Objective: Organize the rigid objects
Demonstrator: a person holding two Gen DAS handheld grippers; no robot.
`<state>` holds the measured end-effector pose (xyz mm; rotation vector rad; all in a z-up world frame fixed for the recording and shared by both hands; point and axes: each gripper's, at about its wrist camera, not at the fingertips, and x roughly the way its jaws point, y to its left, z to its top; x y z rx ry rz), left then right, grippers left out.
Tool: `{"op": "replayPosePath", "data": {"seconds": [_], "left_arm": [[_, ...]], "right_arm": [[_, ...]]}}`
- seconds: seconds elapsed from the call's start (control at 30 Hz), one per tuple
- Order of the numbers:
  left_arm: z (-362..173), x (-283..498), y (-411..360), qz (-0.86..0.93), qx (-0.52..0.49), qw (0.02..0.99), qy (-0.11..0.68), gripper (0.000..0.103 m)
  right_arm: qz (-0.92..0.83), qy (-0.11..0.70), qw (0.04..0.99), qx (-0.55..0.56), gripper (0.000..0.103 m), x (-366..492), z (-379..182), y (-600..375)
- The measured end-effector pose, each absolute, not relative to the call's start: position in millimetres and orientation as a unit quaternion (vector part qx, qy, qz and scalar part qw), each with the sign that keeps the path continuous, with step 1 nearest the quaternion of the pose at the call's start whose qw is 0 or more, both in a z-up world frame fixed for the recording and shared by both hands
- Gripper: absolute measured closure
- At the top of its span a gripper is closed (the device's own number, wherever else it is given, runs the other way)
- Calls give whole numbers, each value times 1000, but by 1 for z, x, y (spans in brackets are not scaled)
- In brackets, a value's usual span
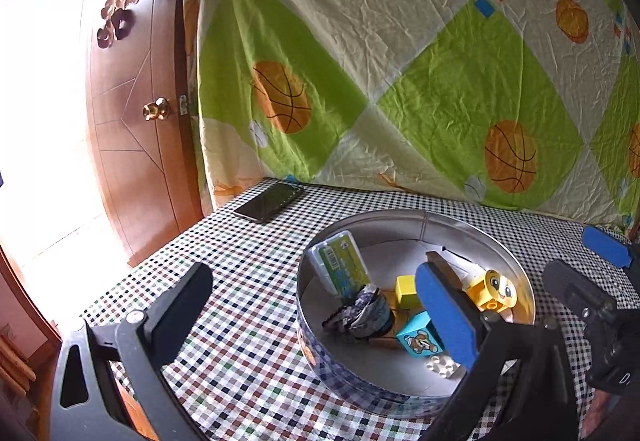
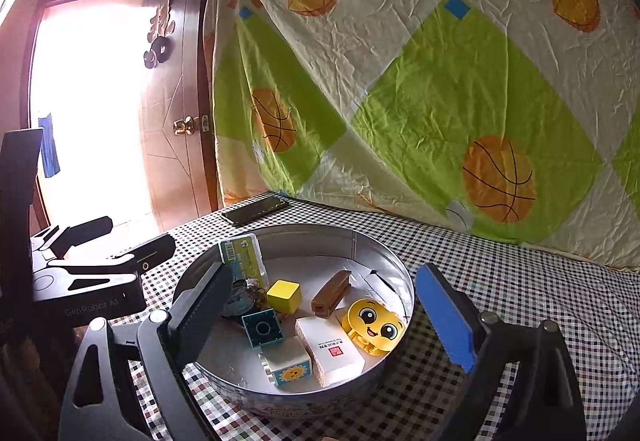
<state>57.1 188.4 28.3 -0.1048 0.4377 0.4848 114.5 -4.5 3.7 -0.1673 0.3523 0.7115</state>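
A round metal tin (image 1: 516,277) (image 2: 396,261) stands on the checkered table. It holds a green-white case (image 1: 340,261) (image 2: 244,257), a yellow cube (image 1: 406,291) (image 2: 284,295), a teal block (image 1: 420,333) (image 2: 262,329), a yellow smiley toy (image 1: 494,289) (image 2: 374,325), a white box (image 2: 330,349), a brown bar (image 2: 330,291), a sun-printed block (image 2: 288,365) and a dark crumpled item (image 1: 360,313). My left gripper (image 1: 316,317) is open and empty, its right finger over the tin. My right gripper (image 2: 324,317) is open and empty, straddling the tin.
A black phone (image 1: 268,201) (image 2: 256,211) lies at the table's far left corner. A basketball-print sheet (image 1: 400,61) hangs behind the table. A wooden door (image 1: 132,101) stands left. The right gripper shows at the left wrist view's right edge (image 1: 592,293).
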Motion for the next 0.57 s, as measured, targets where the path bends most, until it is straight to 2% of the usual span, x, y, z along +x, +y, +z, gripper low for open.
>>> {"op": "replayPosePath", "data": {"seconds": [0.57], "left_arm": [[21,60,177,241,-28,945,220,0]], "right_arm": [[348,180,916,-88,8,113,-1,-4]]}}
